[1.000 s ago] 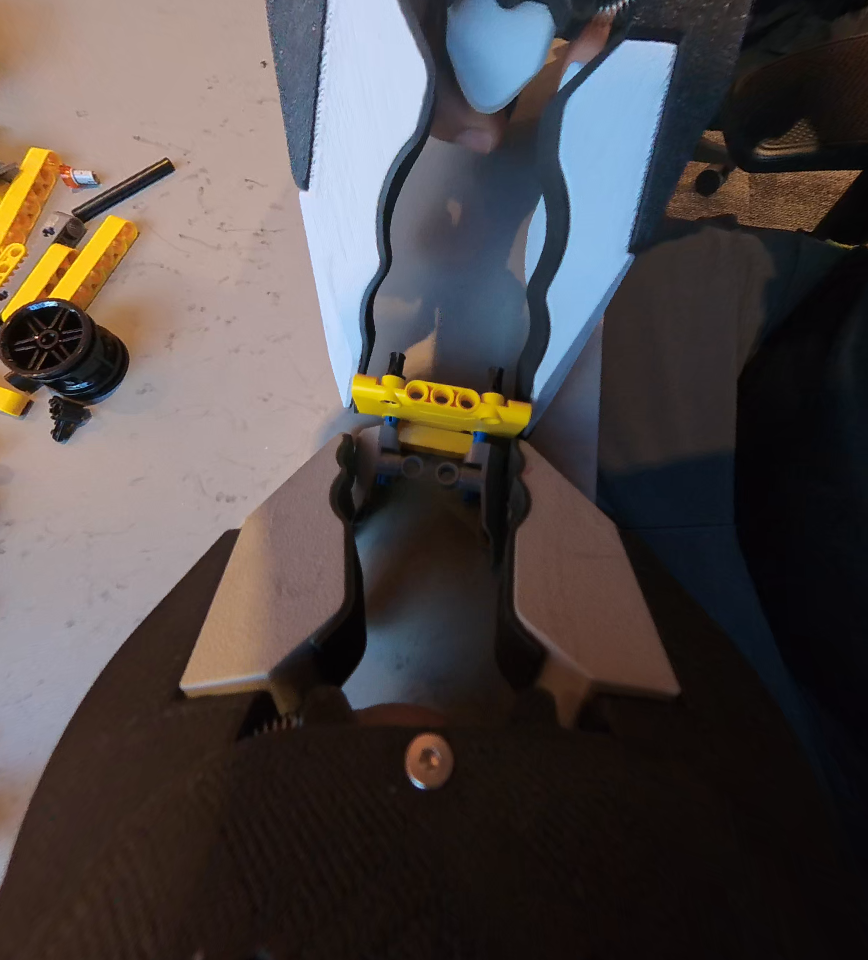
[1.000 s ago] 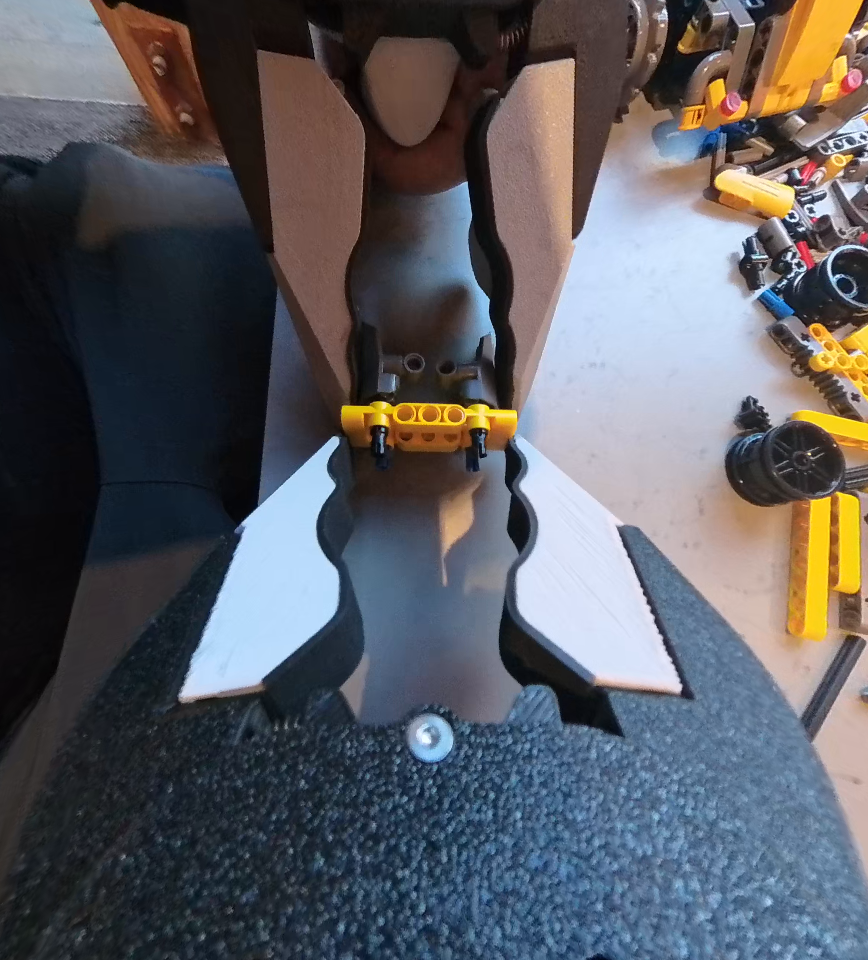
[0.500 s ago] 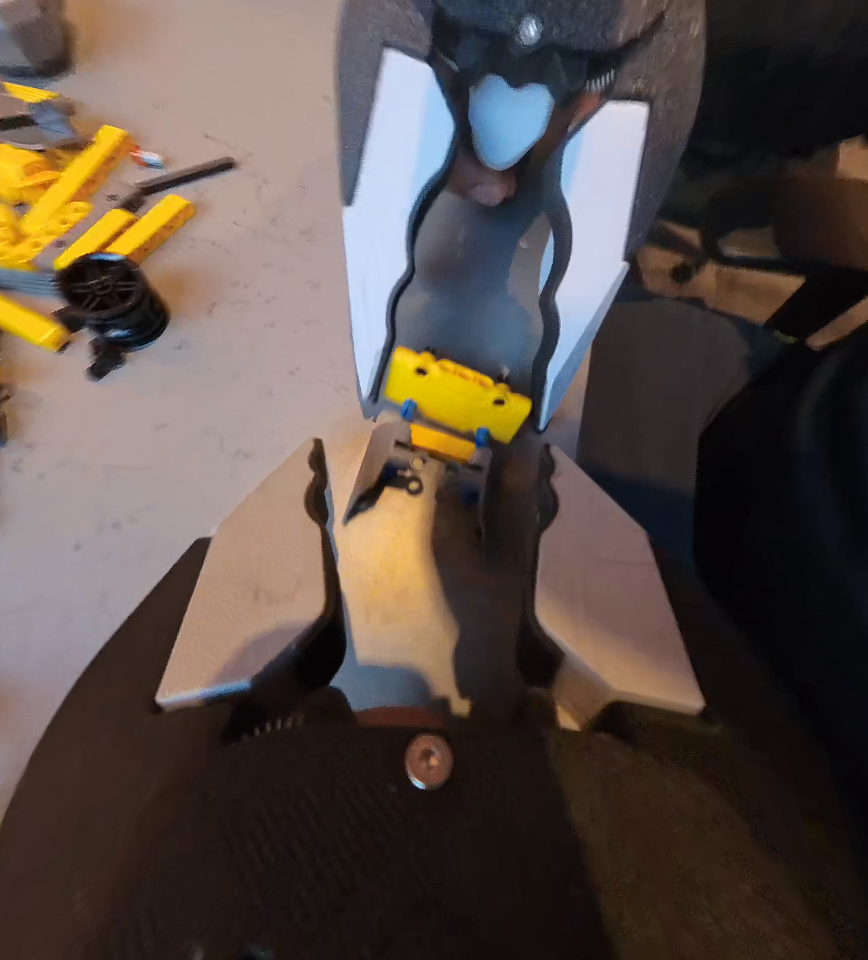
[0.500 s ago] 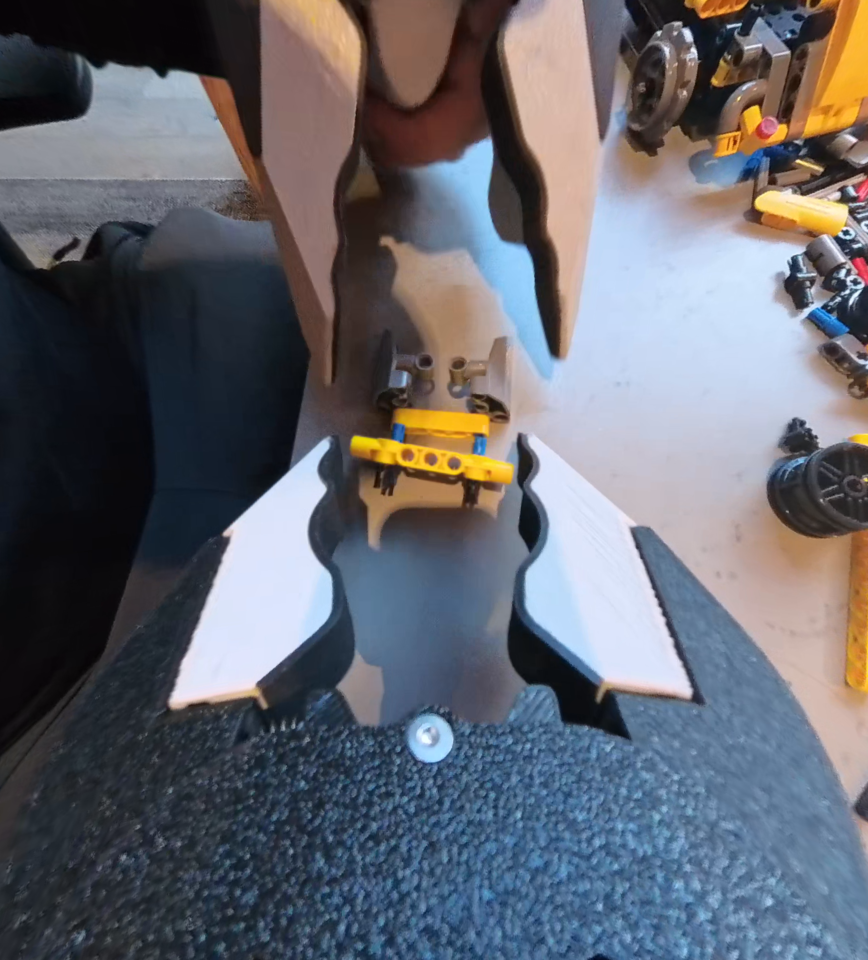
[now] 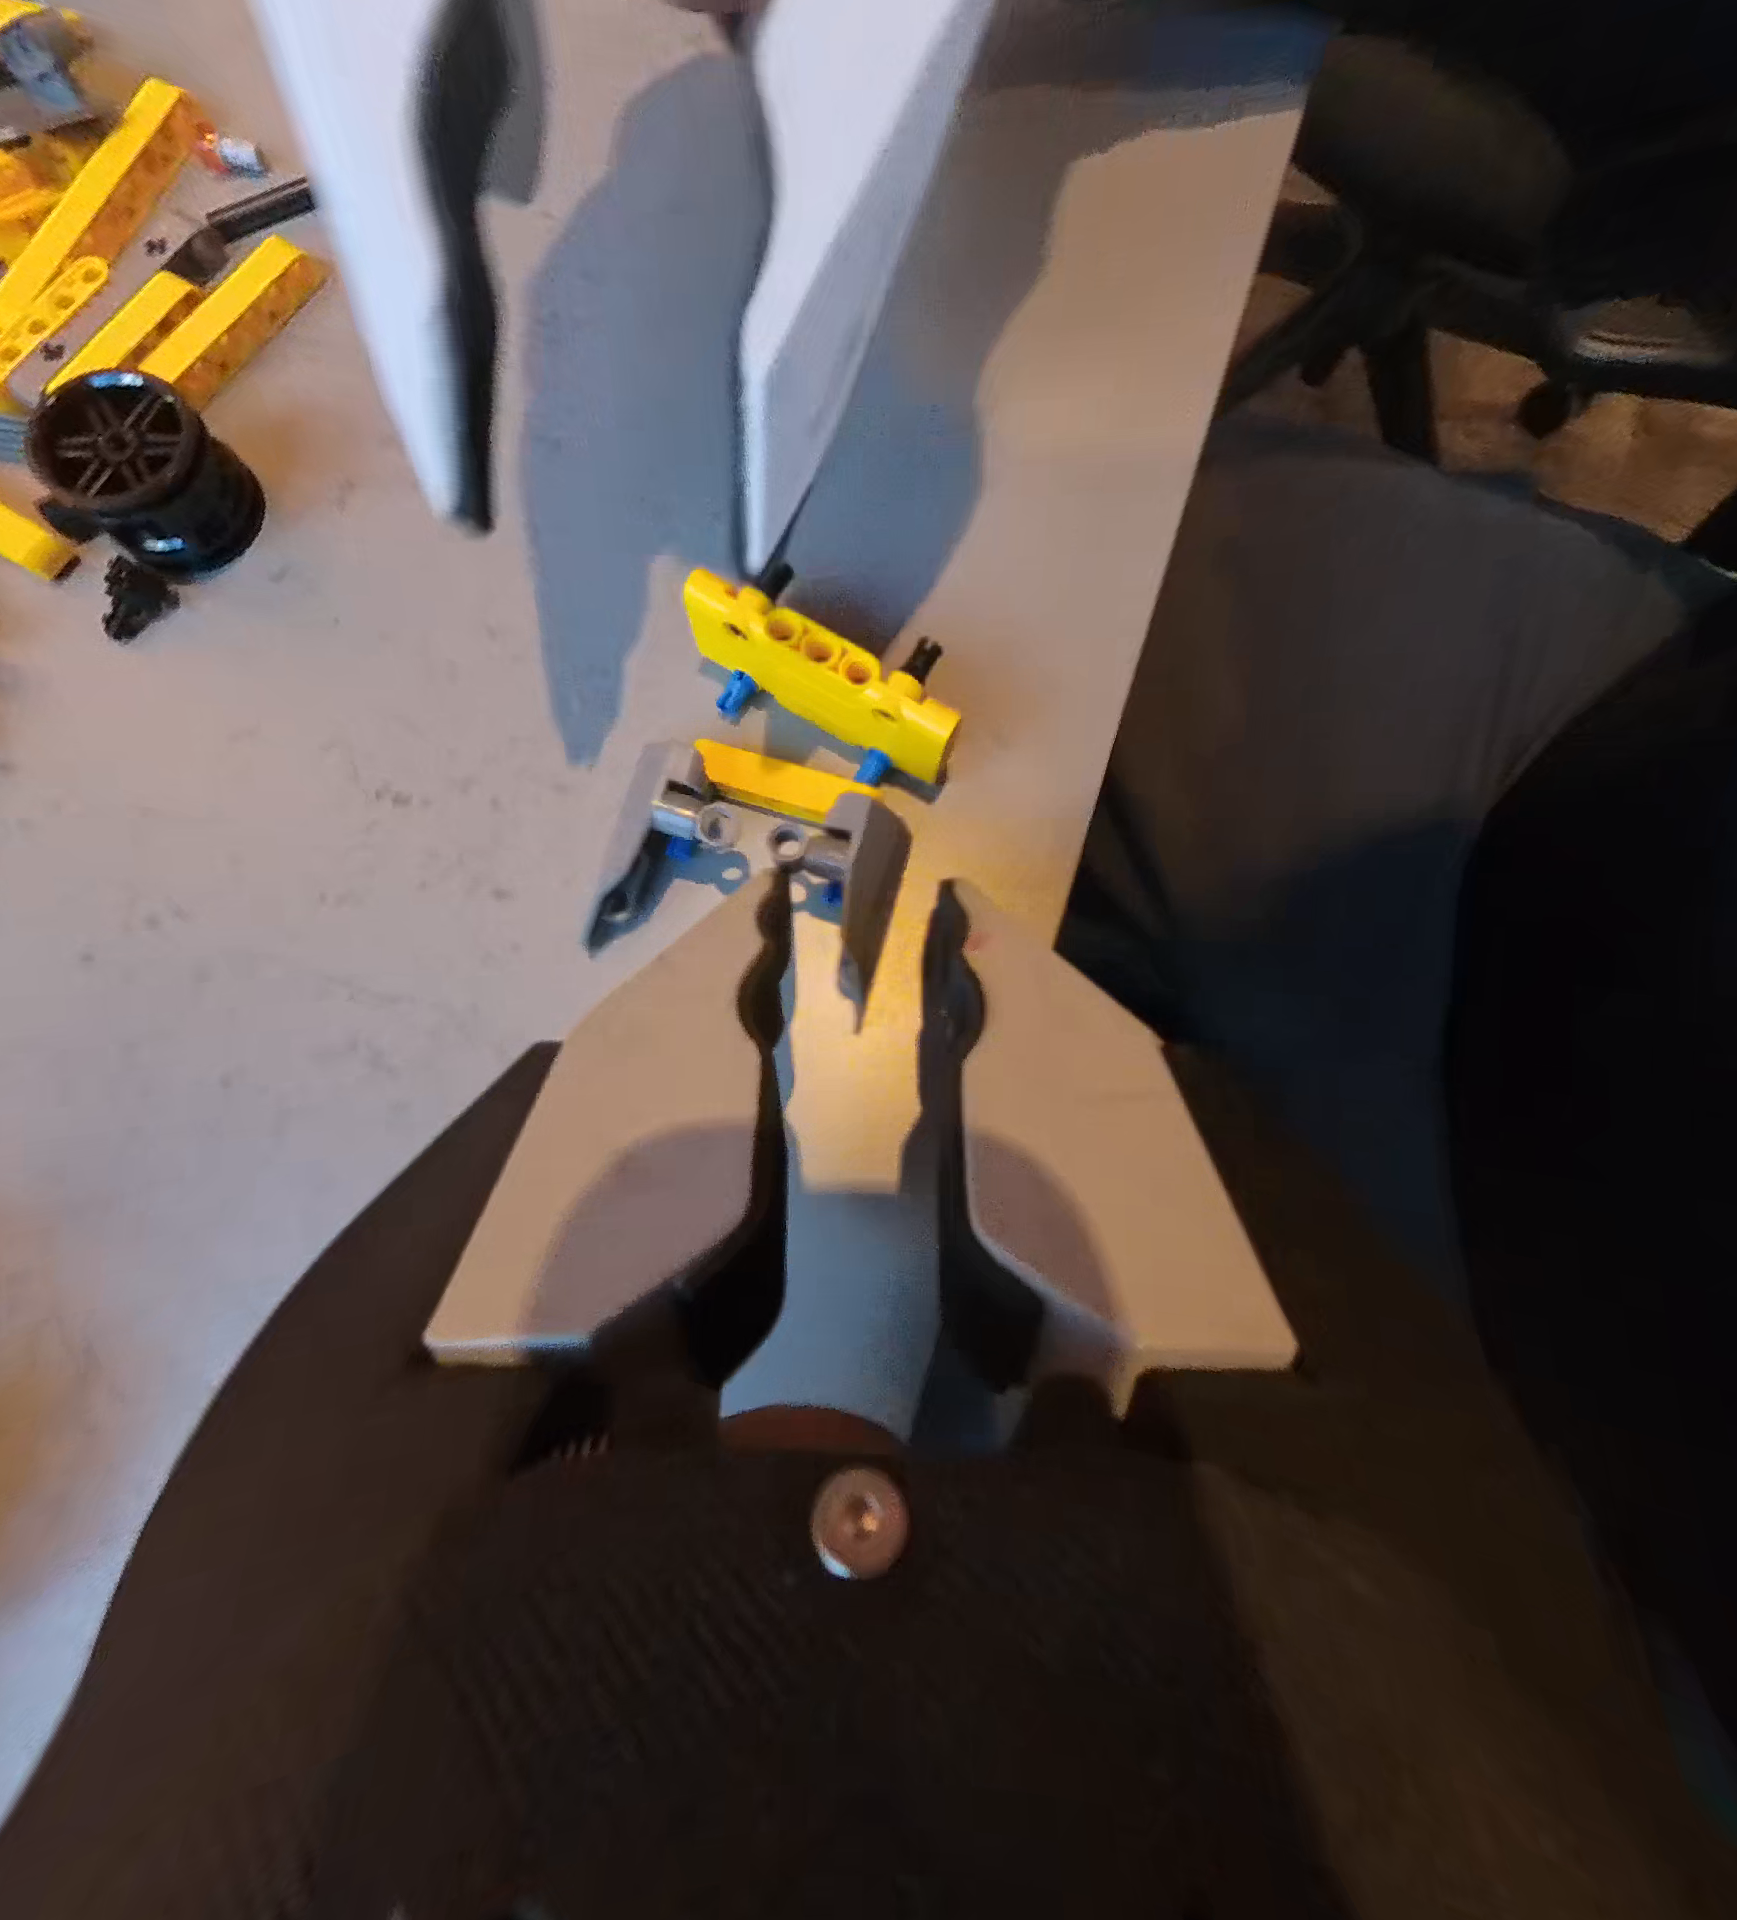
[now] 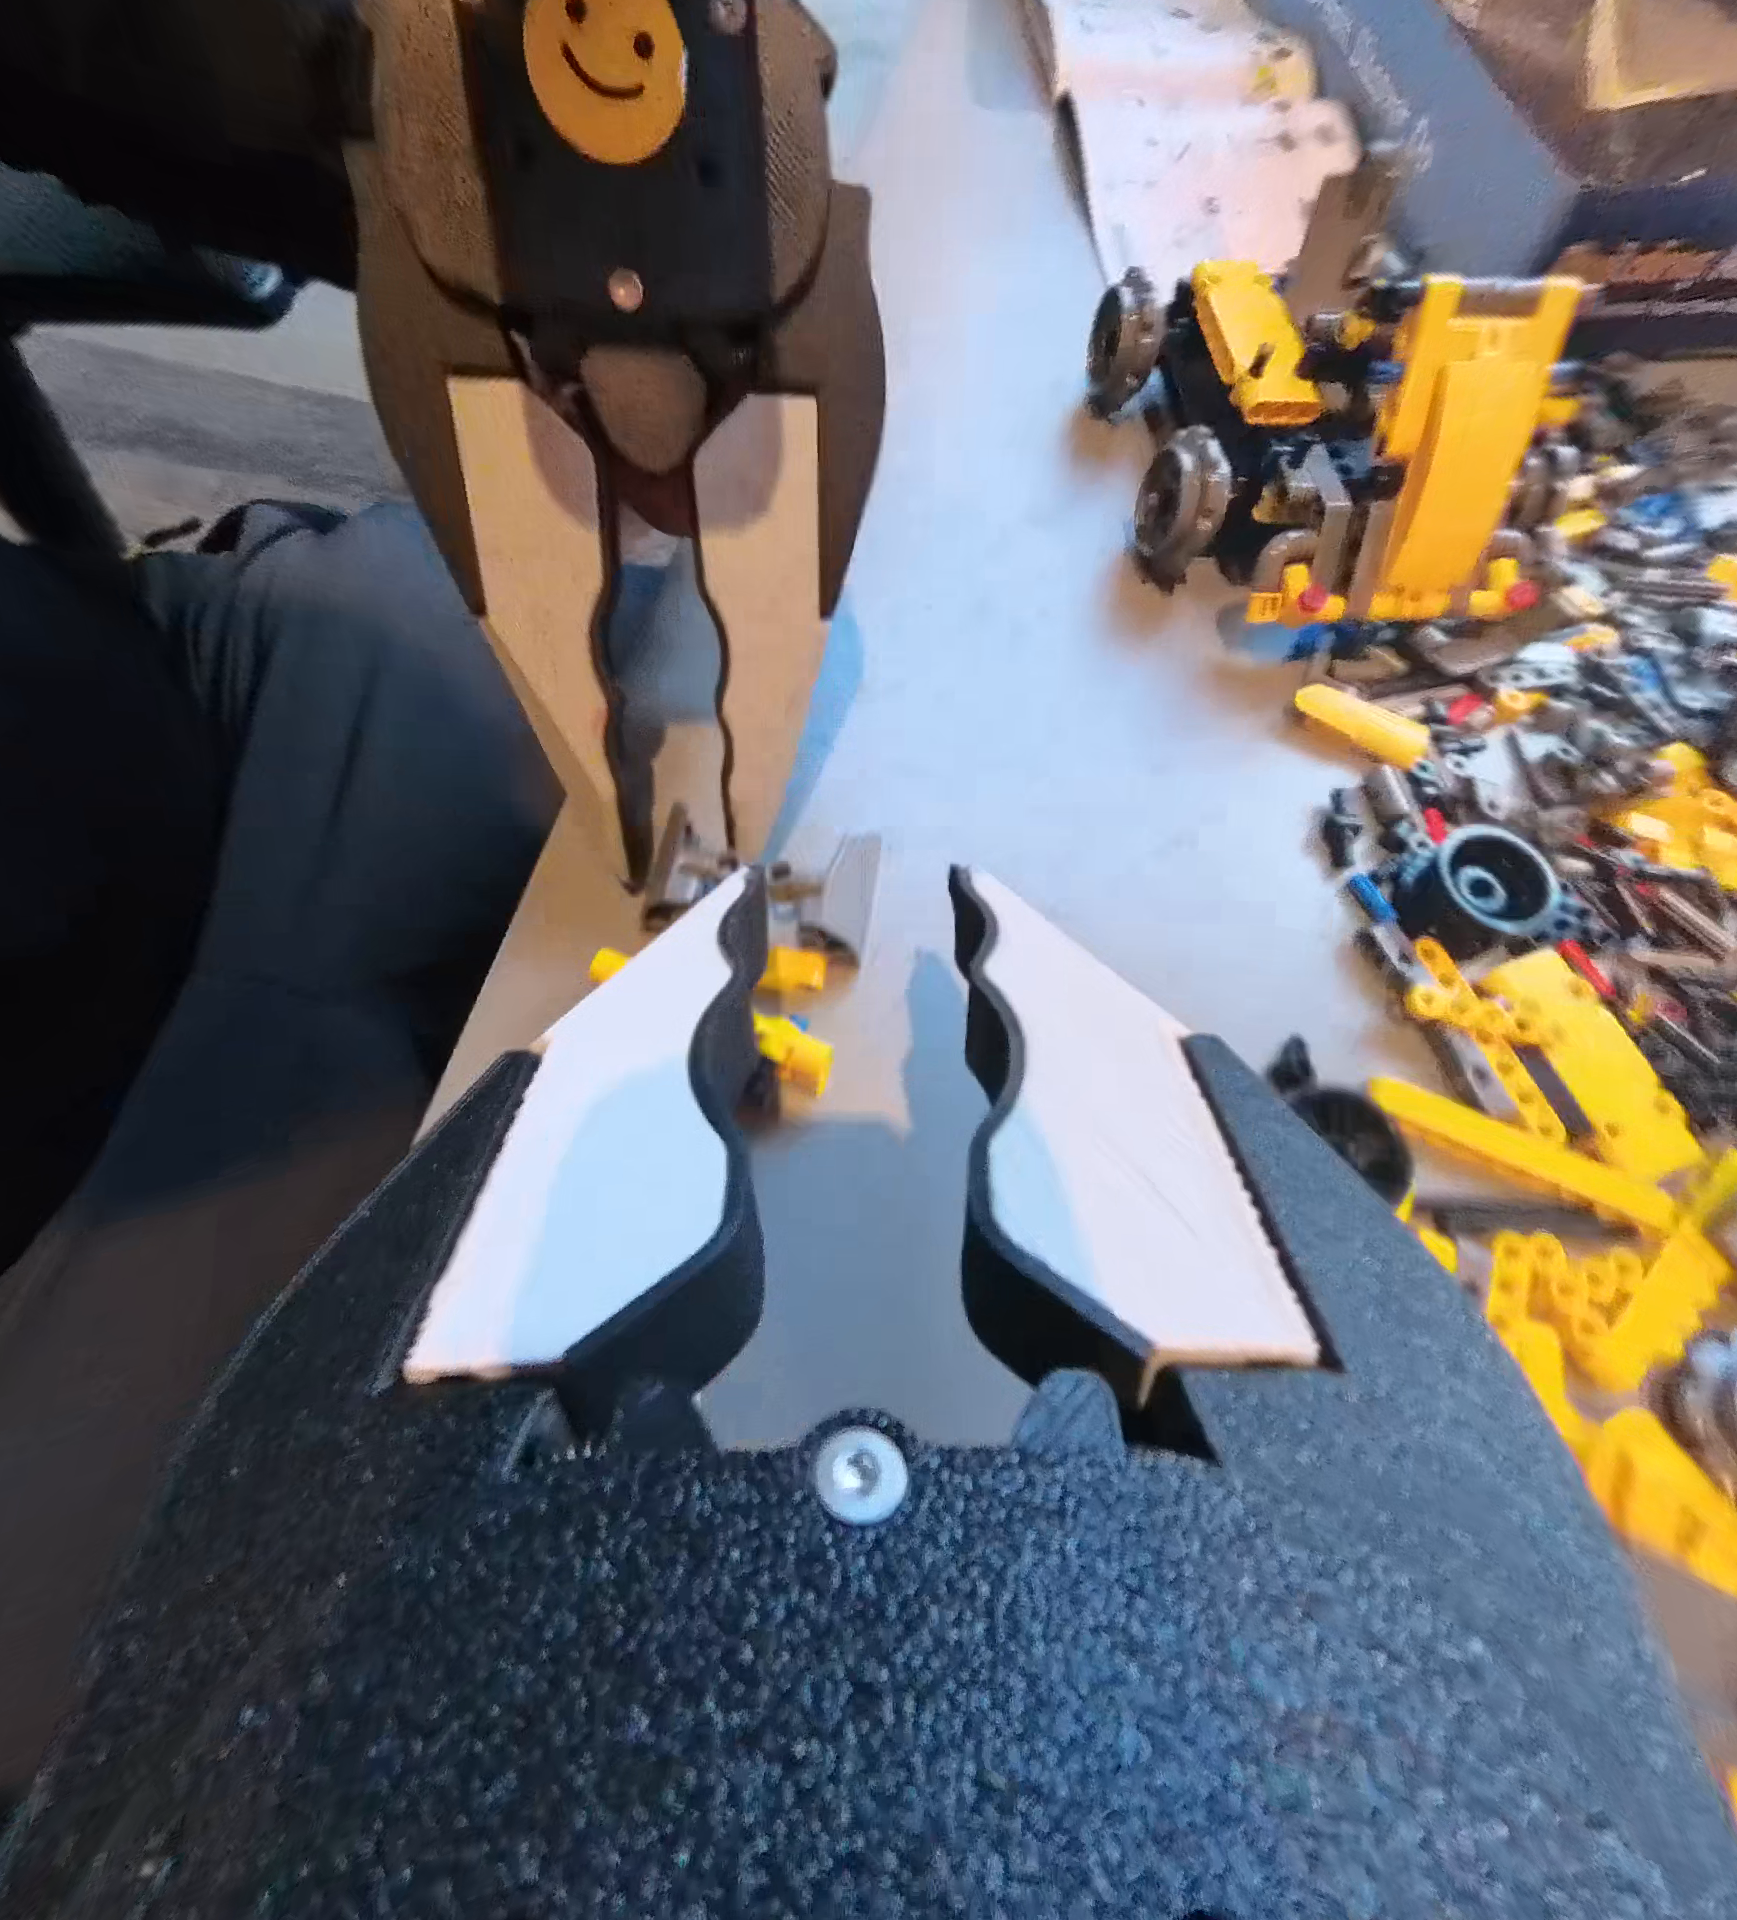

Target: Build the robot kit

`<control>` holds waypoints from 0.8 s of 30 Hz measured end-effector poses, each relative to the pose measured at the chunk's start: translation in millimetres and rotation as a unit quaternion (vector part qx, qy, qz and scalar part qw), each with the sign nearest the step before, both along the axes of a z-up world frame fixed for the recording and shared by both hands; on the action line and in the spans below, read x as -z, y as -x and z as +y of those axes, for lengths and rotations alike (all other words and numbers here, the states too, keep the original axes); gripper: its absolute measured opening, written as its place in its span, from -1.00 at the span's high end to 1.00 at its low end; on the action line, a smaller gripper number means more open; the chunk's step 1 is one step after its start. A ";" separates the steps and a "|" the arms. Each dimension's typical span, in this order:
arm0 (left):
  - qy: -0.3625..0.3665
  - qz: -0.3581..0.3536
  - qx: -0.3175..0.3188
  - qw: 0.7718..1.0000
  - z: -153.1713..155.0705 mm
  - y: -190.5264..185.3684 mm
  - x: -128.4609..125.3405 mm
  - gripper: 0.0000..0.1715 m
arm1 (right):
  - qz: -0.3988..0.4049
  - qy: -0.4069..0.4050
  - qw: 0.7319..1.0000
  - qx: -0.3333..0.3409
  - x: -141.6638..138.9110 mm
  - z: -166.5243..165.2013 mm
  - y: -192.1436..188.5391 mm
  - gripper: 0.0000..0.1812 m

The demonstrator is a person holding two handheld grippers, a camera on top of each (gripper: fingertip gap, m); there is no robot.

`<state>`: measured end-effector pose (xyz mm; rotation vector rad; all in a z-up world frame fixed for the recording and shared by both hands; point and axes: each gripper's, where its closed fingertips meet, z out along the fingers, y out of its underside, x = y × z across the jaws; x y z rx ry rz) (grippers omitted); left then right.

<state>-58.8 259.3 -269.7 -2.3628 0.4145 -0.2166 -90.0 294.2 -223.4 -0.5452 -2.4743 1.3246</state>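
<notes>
The pale grey tabletop (image 5: pixel 251 935) carries everything. On the right wrist view a half-built yellow and black brick vehicle (image 6: pixel 1342 457) stands at the far right, above a wide heap of loose yellow, grey and black brick parts (image 6: pixel 1612 935). On the left wrist view a black spoked plastic wheel (image 5: pixel 131 468) lies at the left among long yellow holed beams (image 5: pixel 85 260).

Near the table's edge lies the small brick assembly: a yellow holed beam with blue and black pins (image 5: pixel 822 665), and just beside it a grey two-winged piece with a yellow bar (image 5: pixel 770 821). A person's dark-clothed lap (image 6: pixel 168 831) shows past the edge.

The left gripper (image 5: pixel 859 904) hovers with its jaws parted, empty, its tips over the grey piece. The right gripper (image 6: pixel 859 883) is likewise spread and empty; its left finger (image 6: pixel 656 997) hides part of the yellow beam.

A second ago both grippers clamped the assembly between them above the table. Now it rests on the surface, the yellow beam apart from the grey piece, and both grippers have let go and pulled back.
</notes>
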 end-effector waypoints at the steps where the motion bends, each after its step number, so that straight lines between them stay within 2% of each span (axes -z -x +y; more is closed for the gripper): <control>1: 0.000 -0.001 0.010 1.000 2.1 2.3 -0.4 0.78 | -0.018 -0.005 1.000 -0.019 0.7 -6.4 4.9 0.60; 3: -0.006 -0.014 0.043 0.999 3.0 2.2 -2.6 0.93 | -0.036 -0.027 0.997 -0.070 7.8 -17.4 10.0 0.70; 6: -0.007 -0.004 0.127 0.992 -3.5 5.6 -1.2 0.99 | -0.083 -0.060 0.984 -0.149 24.0 -22.7 7.3 0.65; 8: 0.009 0.000 0.190 0.982 -10.2 12.1 -1.4 0.98 | -0.136 -0.071 0.972 -0.177 29.9 -21.7 5.7 0.55; 11: 0.033 -0.015 0.299 0.953 -24.5 17.0 -1.1 1.00 | -0.135 -0.090 0.971 -0.175 30.2 -17.1 19.9 0.49; 13: 0.057 -0.041 0.338 0.939 -28.4 22.3 -3.1 1.00 | -0.132 -0.043 0.974 -0.182 13.2 -19.6 21.9 0.49; 15: 0.034 -0.065 0.373 0.925 -27.4 21.0 -14.6 1.00 | -0.145 0.020 0.968 -0.202 -3.1 -23.6 15.9 0.45; 17: 0.008 -0.108 0.407 0.907 -31.8 14.6 -31.6 1.00 | -0.165 0.068 0.955 -0.238 -10.6 -29.3 3.4 0.40; 20: -0.011 -0.154 0.447 0.881 -41.8 11.1 -43.6 1.00 | -0.180 0.107 0.938 -0.276 -15.1 -37.7 -7.7 0.37; 23: -0.026 -0.194 0.466 0.863 -47.1 7.4 -48.0 1.00 | -0.181 0.153 0.924 -0.299 -25.4 -42.1 -10.1 0.68; 24: -0.034 -0.203 0.468 0.859 -47.7 7.4 -49.7 1.00 | -0.188 0.163 0.920 -0.302 -26.2 -41.9 -10.2 0.73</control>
